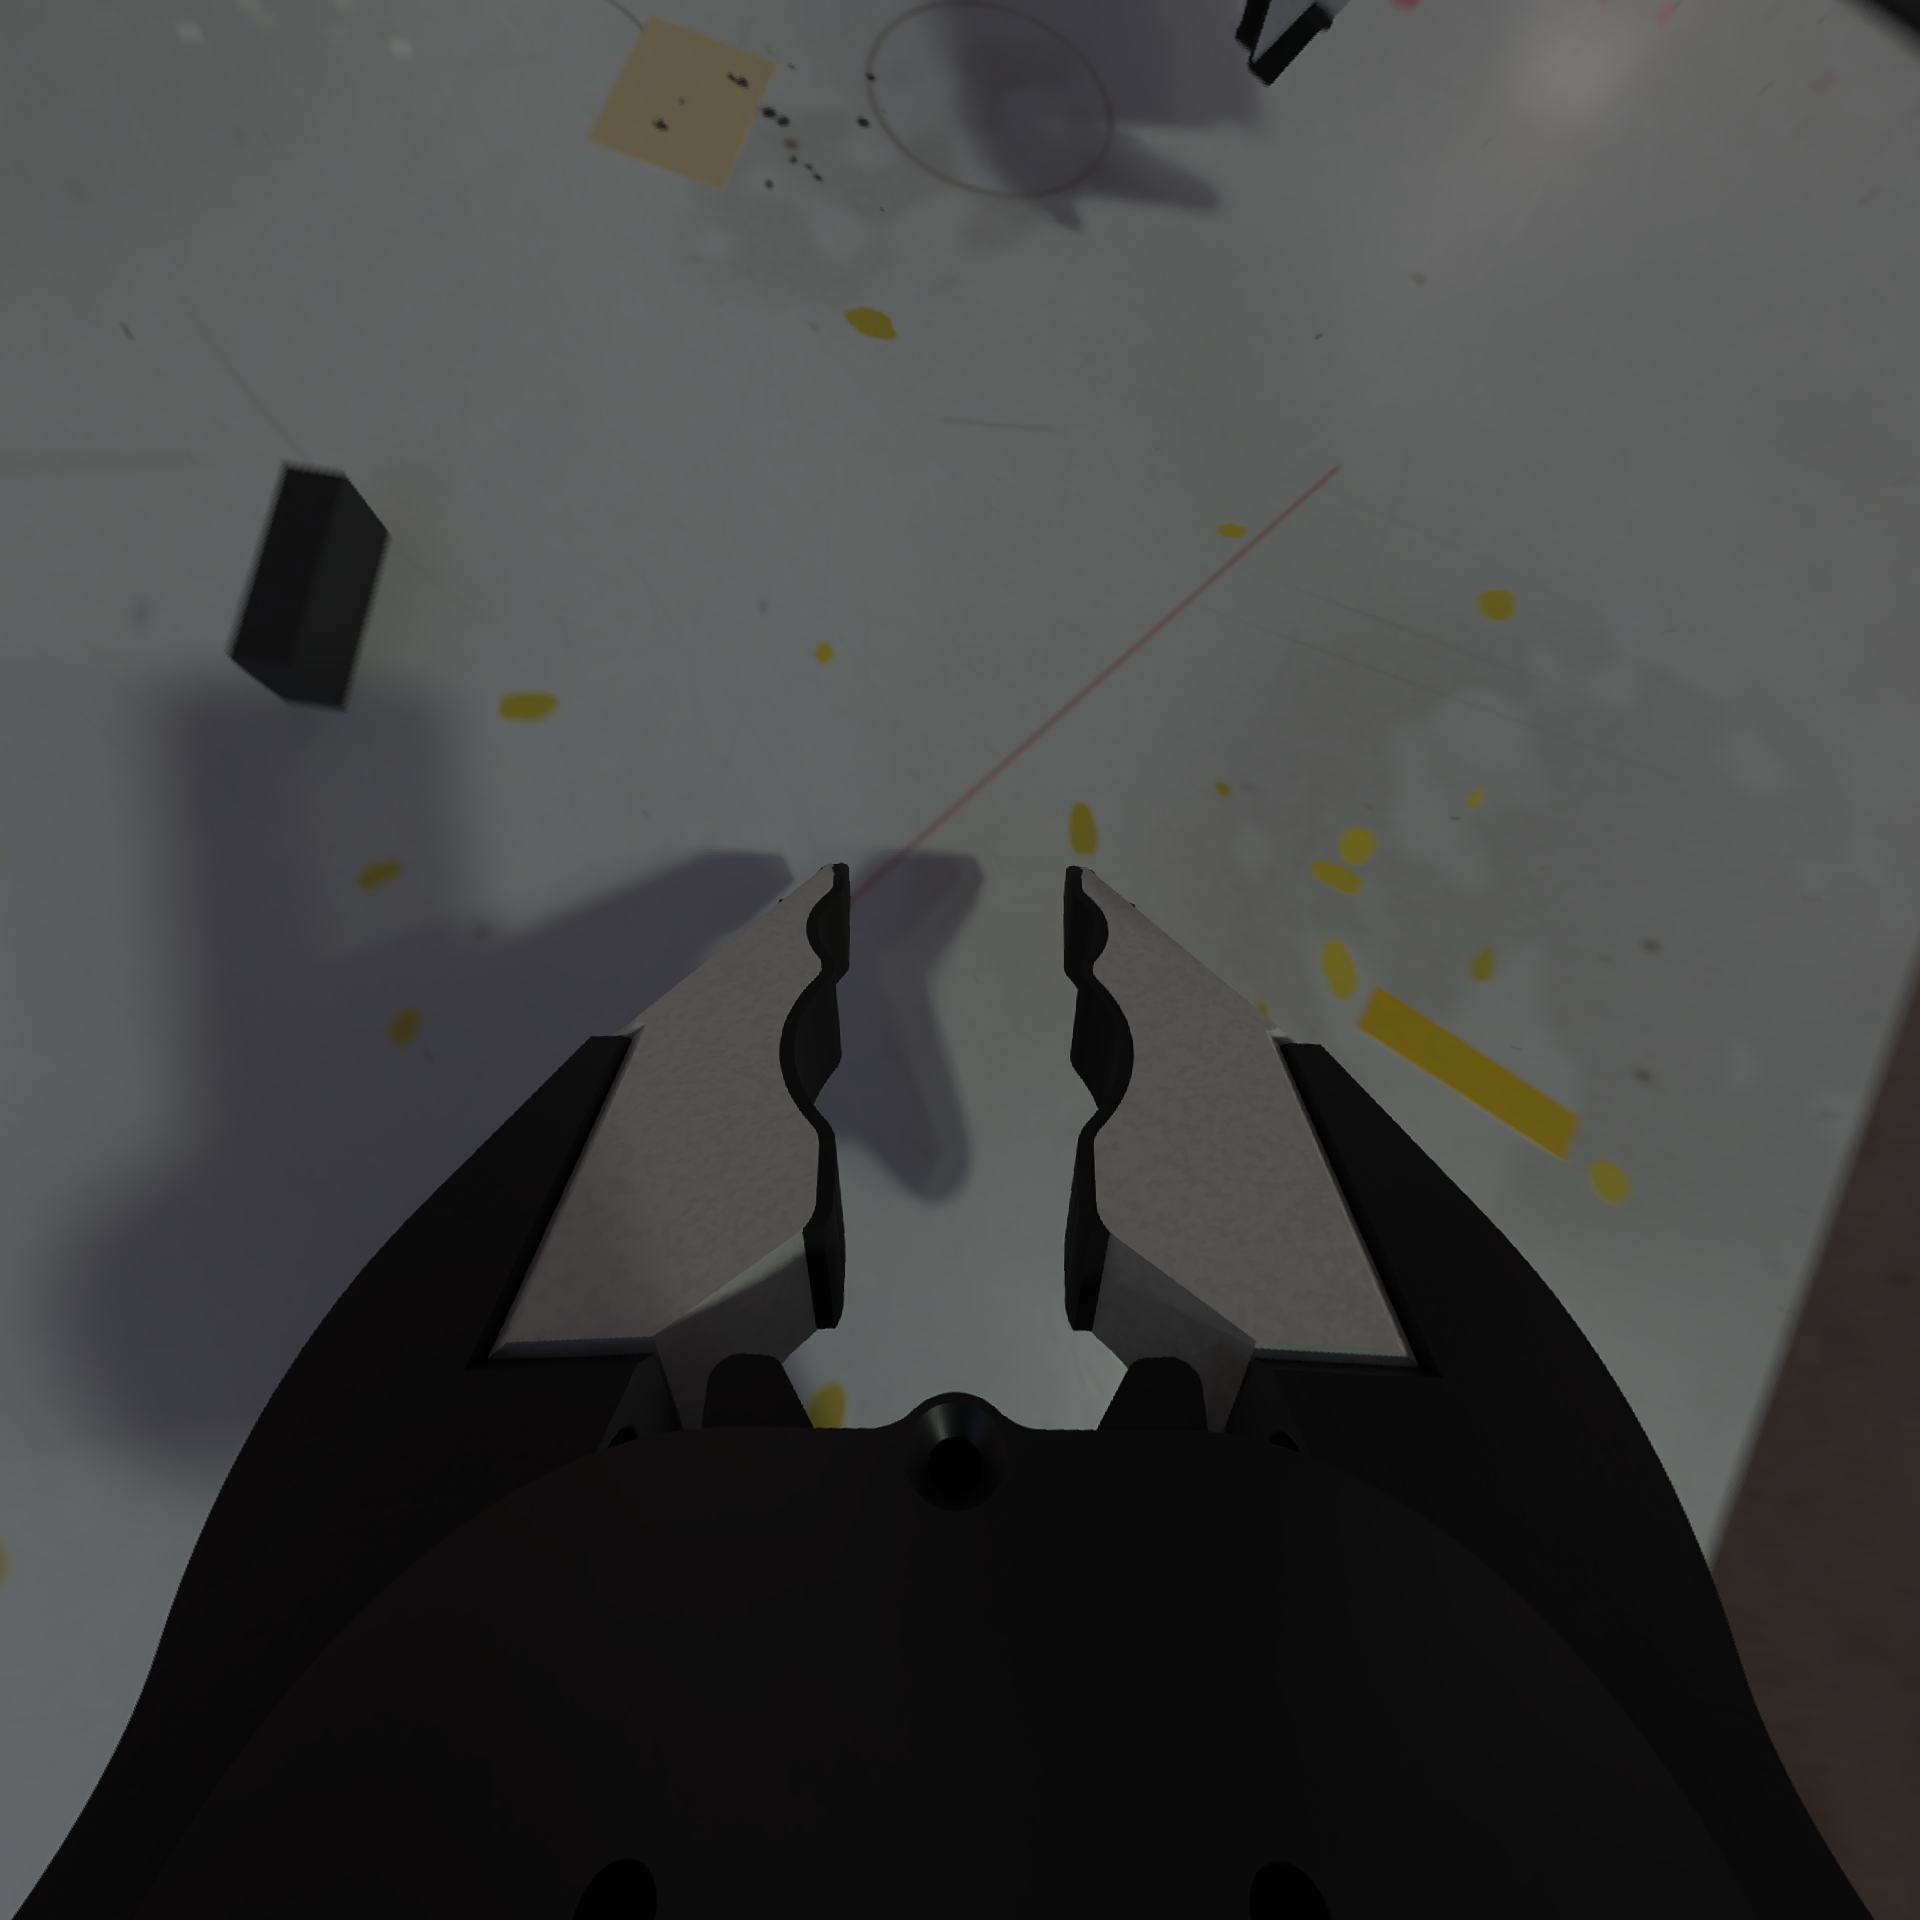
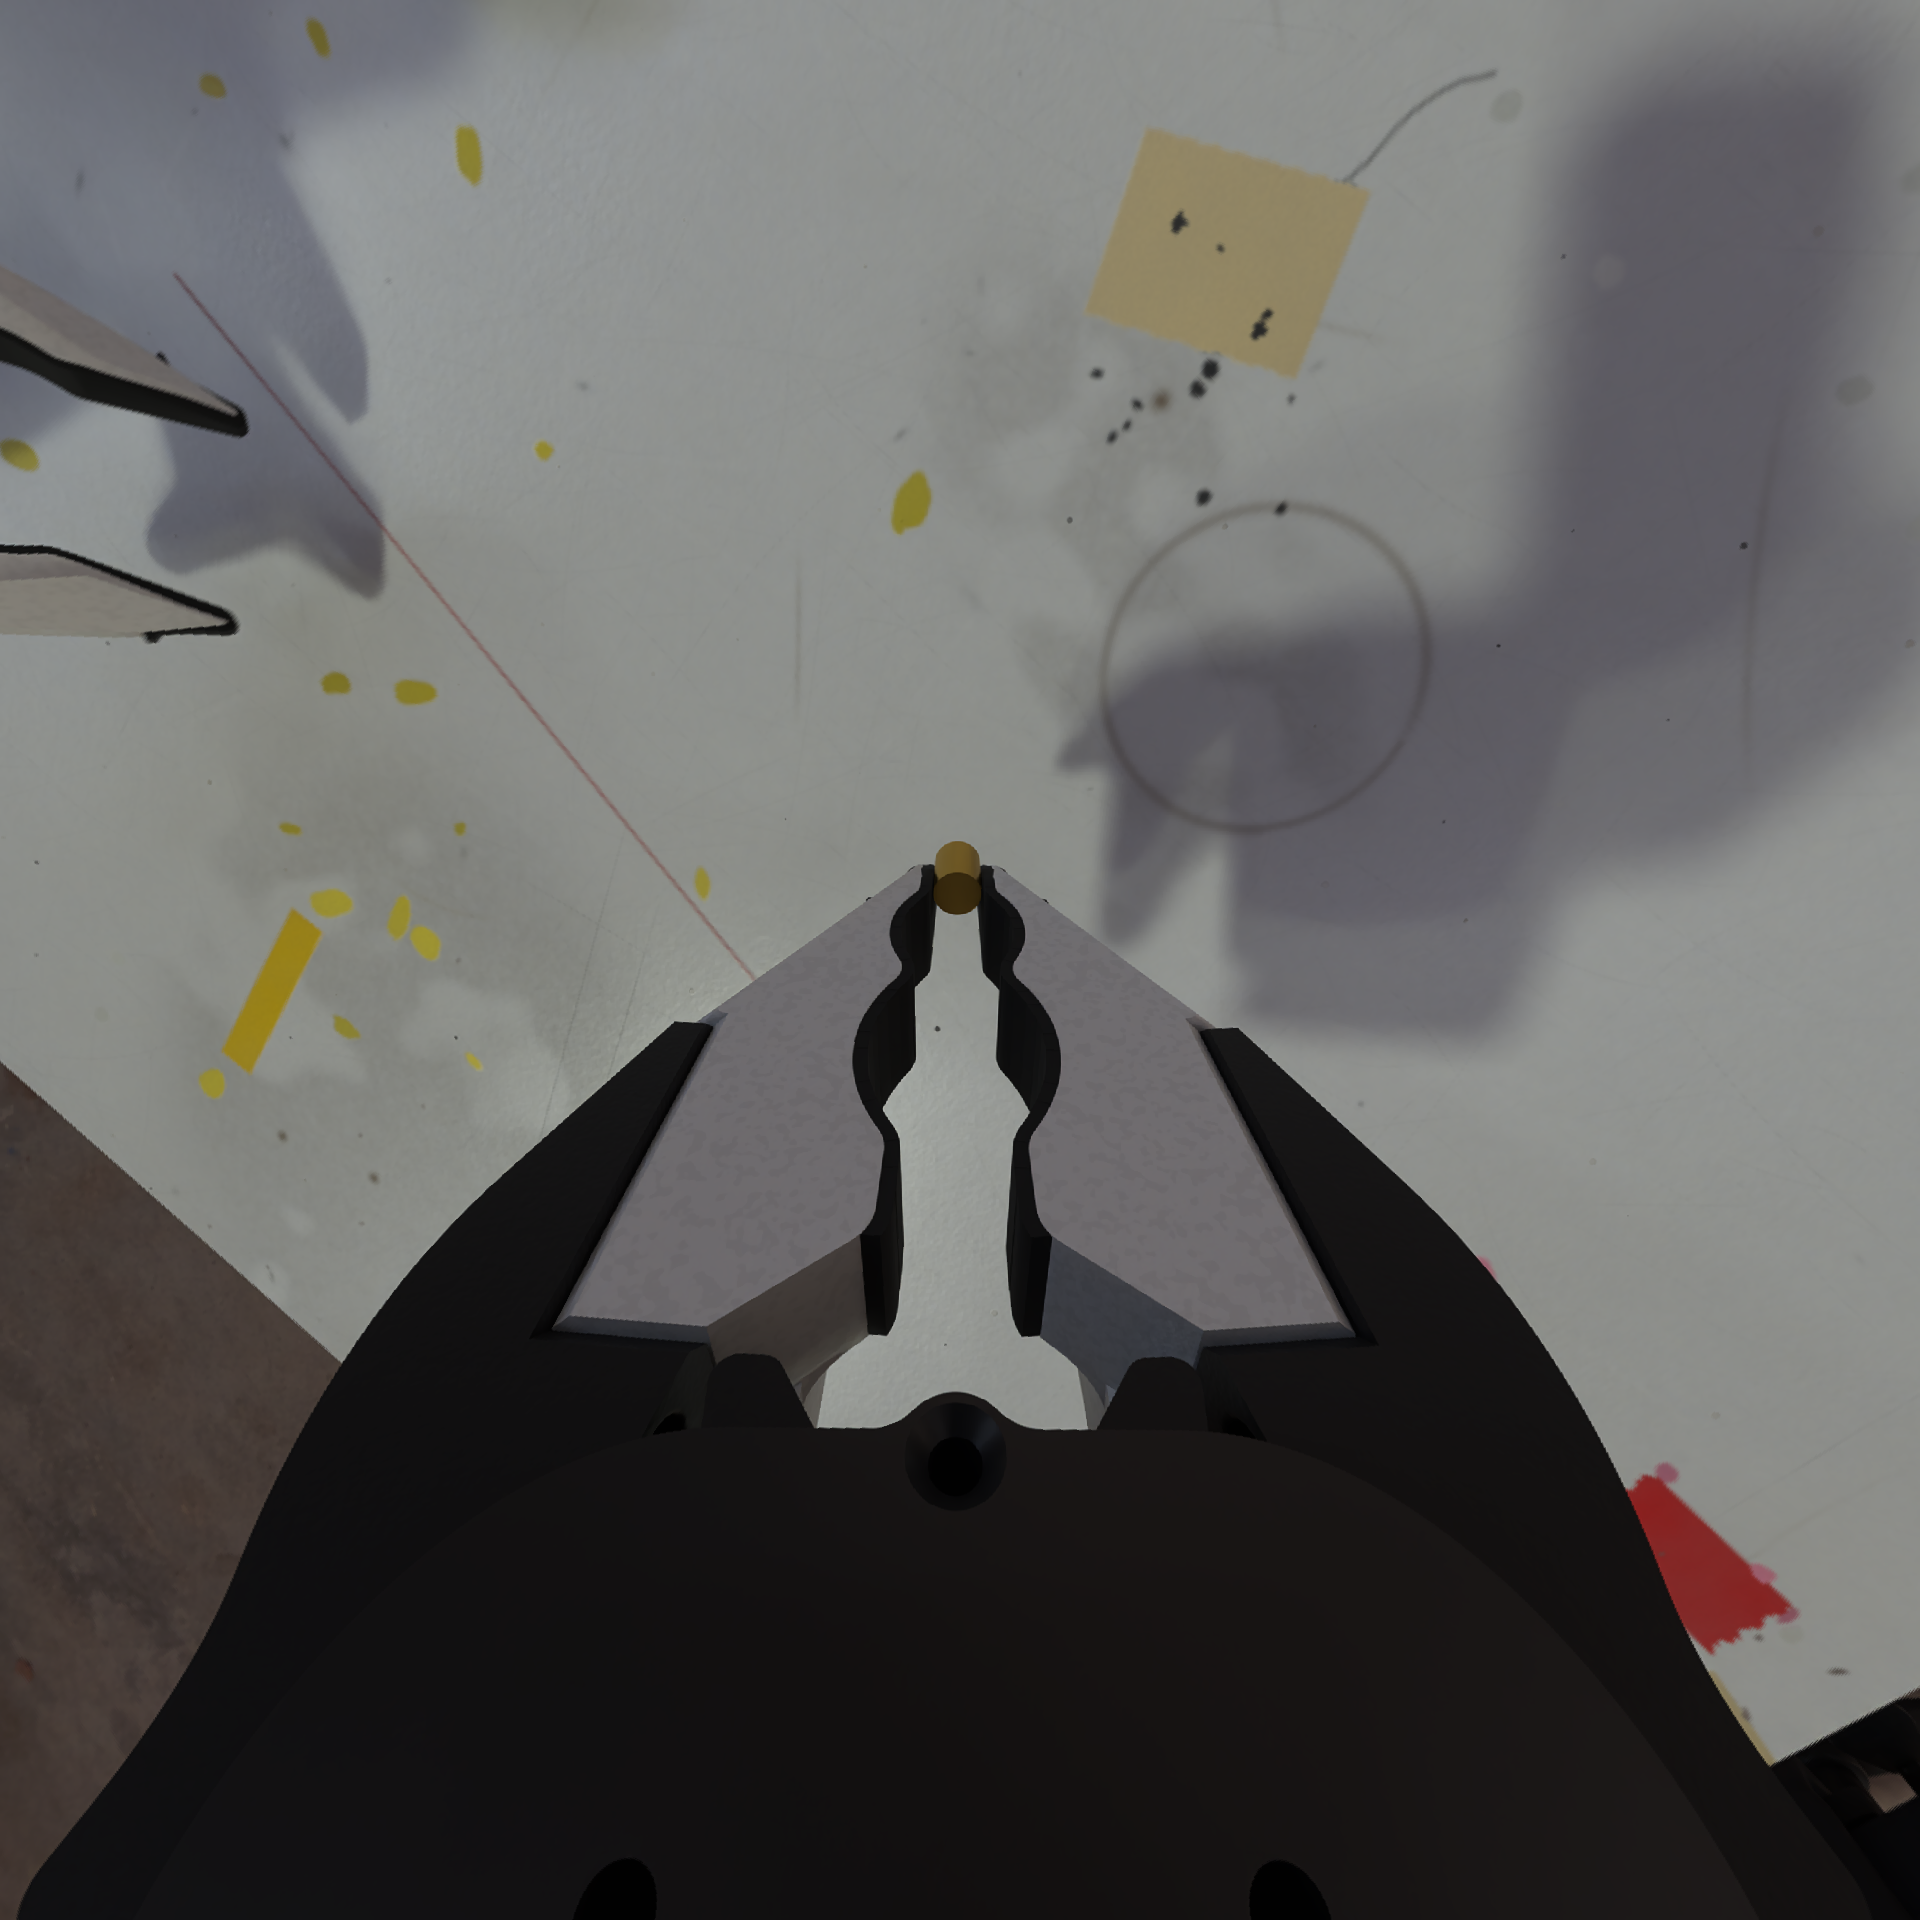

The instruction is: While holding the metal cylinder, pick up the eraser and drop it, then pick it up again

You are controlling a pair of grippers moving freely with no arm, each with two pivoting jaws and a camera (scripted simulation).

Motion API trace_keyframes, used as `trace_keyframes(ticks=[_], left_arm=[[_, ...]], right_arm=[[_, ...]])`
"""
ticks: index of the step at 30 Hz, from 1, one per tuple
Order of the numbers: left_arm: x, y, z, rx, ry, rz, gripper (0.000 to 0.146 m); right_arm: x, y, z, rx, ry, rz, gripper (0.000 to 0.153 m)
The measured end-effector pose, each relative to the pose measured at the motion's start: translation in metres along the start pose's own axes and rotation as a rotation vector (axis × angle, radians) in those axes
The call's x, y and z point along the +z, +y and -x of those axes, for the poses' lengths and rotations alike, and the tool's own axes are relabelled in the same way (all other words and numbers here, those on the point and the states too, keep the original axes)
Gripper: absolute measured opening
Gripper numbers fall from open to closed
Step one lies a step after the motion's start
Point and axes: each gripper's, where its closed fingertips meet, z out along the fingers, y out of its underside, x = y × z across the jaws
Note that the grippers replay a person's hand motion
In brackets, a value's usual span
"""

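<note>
The eraser (image 1: 308, 587), a black block, lies on the white table (image 1: 1039, 416), up and to the left of my left gripper (image 1: 957, 878). The left gripper is open and empty, held above the table. My right gripper (image 2: 956, 878) is shut on a small brass-coloured metal cylinder (image 2: 956, 878), pinched at the very fingertips above the table. The left gripper's open fingers (image 2: 187, 405) show at the left edge of the right wrist view. The right gripper's fingertips (image 1: 1283, 36) show at the top of the left wrist view. The eraser does not show in the right wrist view.
The table carries a tan paper square (image 1: 683, 102), a thin drawn circle (image 1: 992, 99), a yellow strip (image 1: 1467, 1070), yellow spots and a thin red line (image 1: 1143, 634). A red patch (image 2: 1704, 1558) lies at the right. The table's edge and brown floor (image 1: 1849, 1299) are at the right.
</note>
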Motion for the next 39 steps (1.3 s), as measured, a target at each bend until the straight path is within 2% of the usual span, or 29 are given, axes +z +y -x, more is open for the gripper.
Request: trace_keyframes(ticks=[4, 9, 13, 16, 18, 21, 23, 25, 29, 32, 34, 36, 39], left_arm=[[0.017, -0.017, 0.007, 0.142, -0.081, 0.044, 0.041], [0.04, -0.028, 0.014, 0.303, -0.02, 0.135, 0.041], [0.048, -0.023, 0.023, 0.312, 0.047, 0.227, 0.041], [0.045, -0.022, 0.03, 0.301, 0.04, 0.26, 0.028], [0.039, -0.033, 0.037, 0.374, -0.058, 0.206, 0.017], [0.018, -0.068, 0.037, 0.578, -0.29, -0.051, 0.0], [0.011, -0.072, 0.035, 0.718, -0.413, -0.114, 0.0], [0.012, -0.06, 0.037, 0.763, -0.456, -0.065, 0.005], [0.008, -0.04, 0.049, 0.573, -0.405, -0.01, 0.015], [0.003, -0.041, 0.072, 0.414, -0.451, 0.016, 0.024], [0.006, -0.043, 0.087, 0.329, -0.459, 0.047, 0.036], [0.016, -0.044, 0.1, 0.255, -0.41, 0.106, 0.046], [0.031, -0.05, 0.118, 0.142, -0.334, 0.113, 0.048]], right_arm=[[0.0, 0.0, 0.0, -0.002, 0.001, 0.0, 0.007], [-0.001, 0.001, 0.001, -0.006, -0.002, 0.001, 0.007], [-0.001, 0.002, -0.001, -0.004, -0.002, 0.002, 0.007], [-0.002, 0.002, -0.003, -0.001, 0.002, 0.001, 0.007], [-0.003, 0.002, -0.004, 0.001, 0.005, 0.0, 0.007], [-0.002, 0.001, -0.004, -0.001, 0.01, 0.001, 0.007], [-0.002, 0.001, -0.004, -0.002, 0.012, 0.0, 0.007], [-0.002, 0.001, -0.003, -0.008, 0.018, 0.001, 0.007], [-0.004, 0.001, -0.001, -0.014, 0.029, -0.002, 0.007], [-0.005, 0.0, -0.001, -0.016, 0.035, -0.004, 0.007], [-0.005, 0.0, 0.0, -0.021, 0.036, -0.003, 0.007], [-0.006, -0.001, 0.002, -0.027, 0.036, -0.003, 0.007], [-0.006, -0.006, 0.003, -0.045, 0.038, -0.004, 0.007]])
